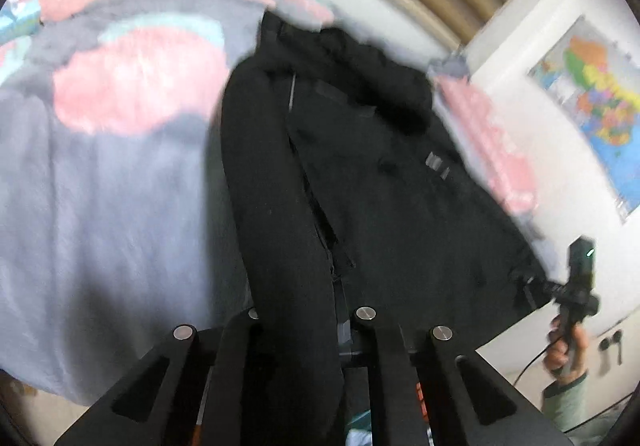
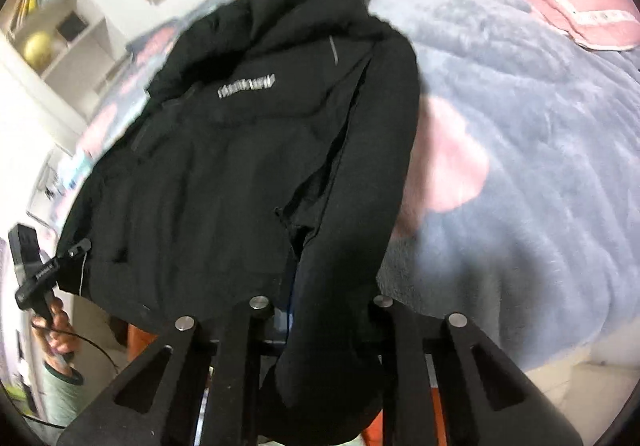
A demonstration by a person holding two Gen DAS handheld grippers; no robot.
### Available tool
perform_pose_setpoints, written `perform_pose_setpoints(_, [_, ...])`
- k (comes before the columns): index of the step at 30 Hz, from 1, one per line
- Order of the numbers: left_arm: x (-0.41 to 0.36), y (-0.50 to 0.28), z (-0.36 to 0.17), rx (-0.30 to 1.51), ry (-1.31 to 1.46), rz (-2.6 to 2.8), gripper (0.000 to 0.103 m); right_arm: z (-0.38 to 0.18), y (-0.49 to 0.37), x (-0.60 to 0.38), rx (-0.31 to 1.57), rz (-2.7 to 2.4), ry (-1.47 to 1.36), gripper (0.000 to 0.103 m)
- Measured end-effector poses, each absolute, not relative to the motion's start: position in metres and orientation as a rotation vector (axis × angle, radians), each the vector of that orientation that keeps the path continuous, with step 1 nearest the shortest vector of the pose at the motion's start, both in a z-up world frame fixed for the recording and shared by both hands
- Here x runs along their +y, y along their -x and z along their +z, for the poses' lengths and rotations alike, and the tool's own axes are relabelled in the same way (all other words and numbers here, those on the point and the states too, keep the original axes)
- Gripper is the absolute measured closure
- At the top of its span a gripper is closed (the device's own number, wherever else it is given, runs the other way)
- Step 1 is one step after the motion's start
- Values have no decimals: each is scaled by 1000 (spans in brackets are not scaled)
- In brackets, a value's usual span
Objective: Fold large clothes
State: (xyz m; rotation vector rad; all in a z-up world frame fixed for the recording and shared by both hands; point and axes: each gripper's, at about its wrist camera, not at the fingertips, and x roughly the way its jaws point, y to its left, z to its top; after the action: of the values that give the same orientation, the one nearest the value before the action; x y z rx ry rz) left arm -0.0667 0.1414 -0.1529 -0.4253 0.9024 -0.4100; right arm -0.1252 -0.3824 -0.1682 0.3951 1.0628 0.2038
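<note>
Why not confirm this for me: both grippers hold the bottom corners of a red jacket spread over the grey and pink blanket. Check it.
One thing is wrong: the jacket is black, not red. The right wrist view shows it plainly, with pale lettering on the chest. The rest stands: the left gripper and right gripper each grip its bottom edge, and it lies over the grey and pink blanket.

i'm in a home bedroom: a bed under a grey-and-pink fleece blanket (image 2: 520,134), a colourful wall map (image 1: 596,102), white bookshelves (image 2: 60,30).
</note>
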Motion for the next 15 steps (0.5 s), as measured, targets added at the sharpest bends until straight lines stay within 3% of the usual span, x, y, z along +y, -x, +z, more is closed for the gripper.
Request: perform_pose_setpoints(15, [150, -26, -39, 637, 476, -492, 90, -51, 47, -416, 818, 304, -447, 83])
